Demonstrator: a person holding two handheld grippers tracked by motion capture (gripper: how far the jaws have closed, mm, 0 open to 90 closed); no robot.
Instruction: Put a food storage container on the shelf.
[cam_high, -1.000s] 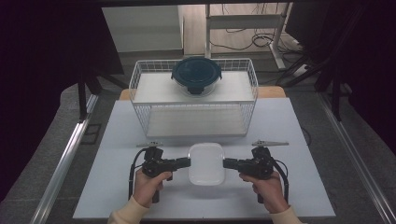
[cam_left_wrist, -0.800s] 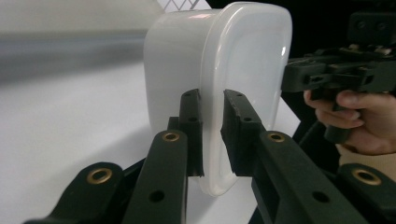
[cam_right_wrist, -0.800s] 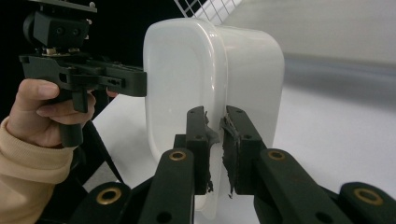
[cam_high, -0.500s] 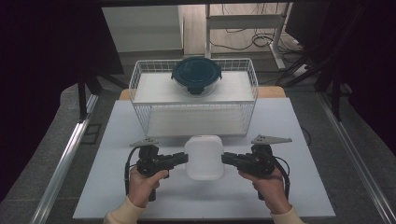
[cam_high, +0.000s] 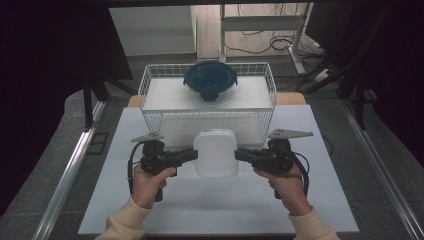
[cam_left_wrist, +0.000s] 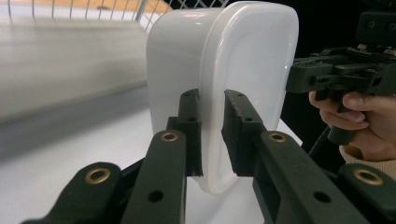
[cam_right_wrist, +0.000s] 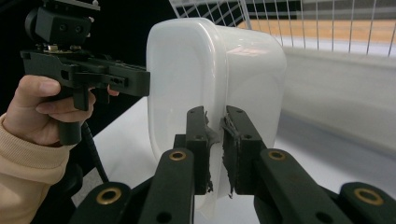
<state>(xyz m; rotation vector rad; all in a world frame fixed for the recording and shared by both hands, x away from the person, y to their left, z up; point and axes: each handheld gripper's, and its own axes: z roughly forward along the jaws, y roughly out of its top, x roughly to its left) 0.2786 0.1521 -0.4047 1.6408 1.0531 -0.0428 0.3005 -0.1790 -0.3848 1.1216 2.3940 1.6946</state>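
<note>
A white plastic lidded container (cam_high: 215, 152) hangs above the table, tipped up toward the basket. My left gripper (cam_high: 192, 155) is shut on its left rim and my right gripper (cam_high: 239, 154) is shut on its right rim. In the left gripper view the jaws pinch the container's (cam_left_wrist: 224, 84) lid edge at my left gripper (cam_left_wrist: 212, 135), with the other gripper (cam_left_wrist: 336, 74) beyond. In the right gripper view my right gripper (cam_right_wrist: 215, 144) clamps the container's (cam_right_wrist: 210, 74) rim. A round dark-lidded bowl (cam_high: 210, 80) rests on the wire basket (cam_high: 150, 100).
The white wire basket stands at the back of the white table (cam_high: 220, 205). The table's front edge lies close to the person's sleeves (cam_high: 125, 225). Dark floor and metal rails (cam_high: 65, 170) flank both sides.
The container has been lifted off the table and tilted up toward the basket, carried forward between both grippers. Both hands moved slightly away from the front edge.
</note>
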